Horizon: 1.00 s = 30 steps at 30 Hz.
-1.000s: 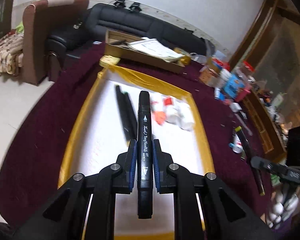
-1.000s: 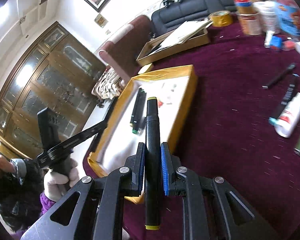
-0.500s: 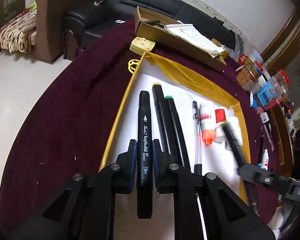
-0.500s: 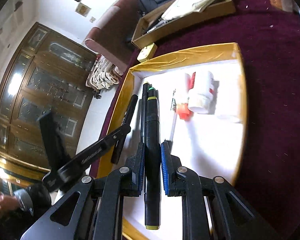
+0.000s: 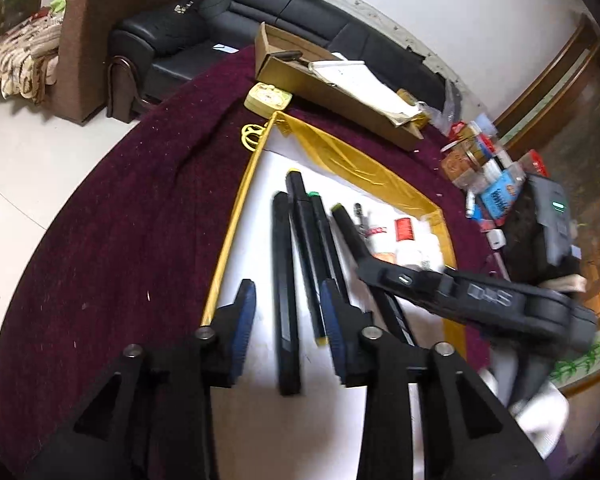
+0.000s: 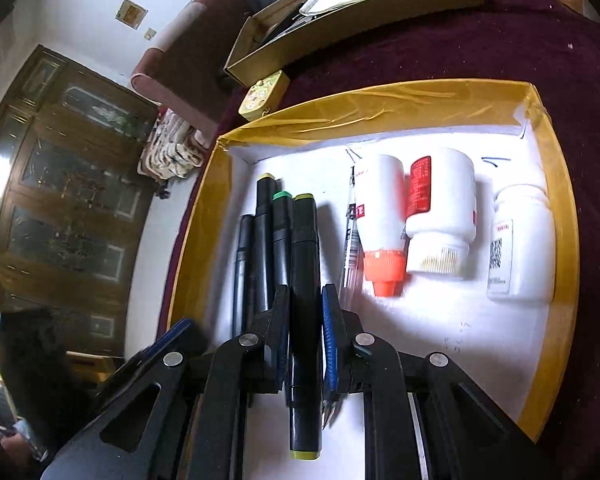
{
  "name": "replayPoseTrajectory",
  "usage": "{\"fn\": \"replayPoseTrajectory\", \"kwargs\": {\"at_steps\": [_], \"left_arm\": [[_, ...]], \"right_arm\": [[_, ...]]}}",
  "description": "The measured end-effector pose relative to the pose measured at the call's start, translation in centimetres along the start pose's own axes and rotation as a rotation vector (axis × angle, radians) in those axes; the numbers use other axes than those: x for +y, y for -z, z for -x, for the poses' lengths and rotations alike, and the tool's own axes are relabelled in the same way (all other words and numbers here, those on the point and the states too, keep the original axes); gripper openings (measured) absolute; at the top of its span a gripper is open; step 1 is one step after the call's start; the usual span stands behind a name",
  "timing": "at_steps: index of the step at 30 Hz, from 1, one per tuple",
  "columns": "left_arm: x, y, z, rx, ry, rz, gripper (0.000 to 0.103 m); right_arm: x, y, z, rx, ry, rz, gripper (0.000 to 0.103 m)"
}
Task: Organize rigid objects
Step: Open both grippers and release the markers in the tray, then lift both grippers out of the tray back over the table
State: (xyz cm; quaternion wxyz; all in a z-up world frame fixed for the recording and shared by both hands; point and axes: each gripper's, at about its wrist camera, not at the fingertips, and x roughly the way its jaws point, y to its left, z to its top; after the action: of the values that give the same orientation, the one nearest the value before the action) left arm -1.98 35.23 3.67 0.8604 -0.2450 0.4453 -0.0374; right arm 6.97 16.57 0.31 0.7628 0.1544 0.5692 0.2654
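Right wrist: my right tongs (image 6: pixel 305 336) clamp yellow-capped marker (image 6: pixel 305 280), axis parallel to marker row (image 6: pixel 266 240); left tongs (image 5: pixel 286 322) opening, black marker (image 5: pixel 286 292) loose between.

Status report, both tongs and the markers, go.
Left tongs opening, black marker loose between the pads on the tray. Right tongs shut on yellow-capped marker, beside the marker row. Nothing in the way.
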Motion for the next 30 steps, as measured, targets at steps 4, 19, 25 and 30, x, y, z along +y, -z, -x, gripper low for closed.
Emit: {"fn": "replayPoseTrajectory", "kwargs": {"at_steps": [4, 19, 25, 30], "left_arm": [[0.2, 1.3, 2.1, -0.04, 0.052, 0.026, 0.046], [1.2, 6.8, 9.2, -0.248, 0.148, 0.196, 0.064], [0.3, 9.3, 8.2, -0.238, 0.112, 0.229, 0.065], [-2.1, 10.4, 7.4, -0.201, 0.123, 0.205, 0.065]], "right_arm": [[0.4, -0.2, -0.2, -0.015, 0.035, 0.026, 0.014], [-3.7, 2.3, 11.1, -0.268, 0.038, 0.062, 0.038], [-11.8, 6.6, 17.4, -0.365, 0.121, -0.021, 0.038], [-15.7, 9.4, 21.2, -0.415, 0.171, -0.083, 0.038]]}}
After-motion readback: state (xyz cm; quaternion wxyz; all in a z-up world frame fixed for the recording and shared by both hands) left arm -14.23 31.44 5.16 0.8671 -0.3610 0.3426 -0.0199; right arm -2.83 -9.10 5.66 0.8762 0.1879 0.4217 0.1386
